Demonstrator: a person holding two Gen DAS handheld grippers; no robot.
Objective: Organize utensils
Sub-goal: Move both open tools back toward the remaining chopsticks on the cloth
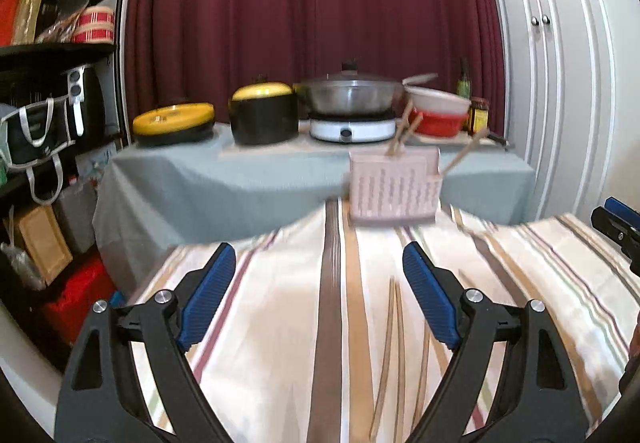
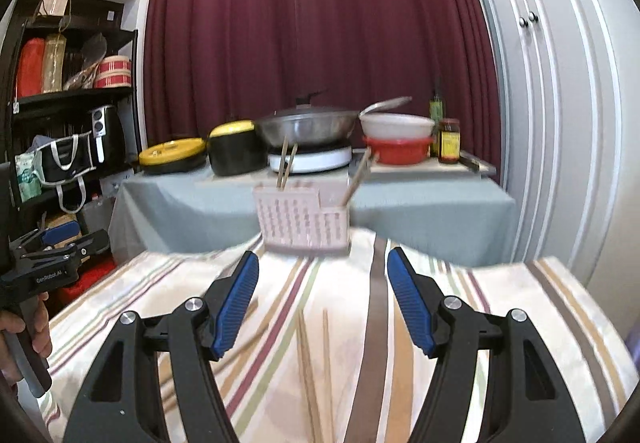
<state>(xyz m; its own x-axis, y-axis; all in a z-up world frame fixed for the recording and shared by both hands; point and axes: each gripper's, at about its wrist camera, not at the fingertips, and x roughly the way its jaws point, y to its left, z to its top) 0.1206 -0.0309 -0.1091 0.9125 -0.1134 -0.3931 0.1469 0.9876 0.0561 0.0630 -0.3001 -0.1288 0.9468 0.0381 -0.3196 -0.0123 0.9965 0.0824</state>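
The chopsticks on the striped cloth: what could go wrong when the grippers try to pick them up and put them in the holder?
1. The loose chopsticks lie flat on the soft striped cloth; the open right gripper might pinch fabric with them.
2. The pink holder stands near the cloth's far edge and looks light; a push might tip it, spilling the chopsticks already inside.
3. The left gripper is close by, so the two could collide.

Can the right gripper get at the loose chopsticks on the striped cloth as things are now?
Probably yes. The right gripper is open and empty, and the loose chopsticks lie flat on the striped cloth just below its fingers, with nothing covering them.
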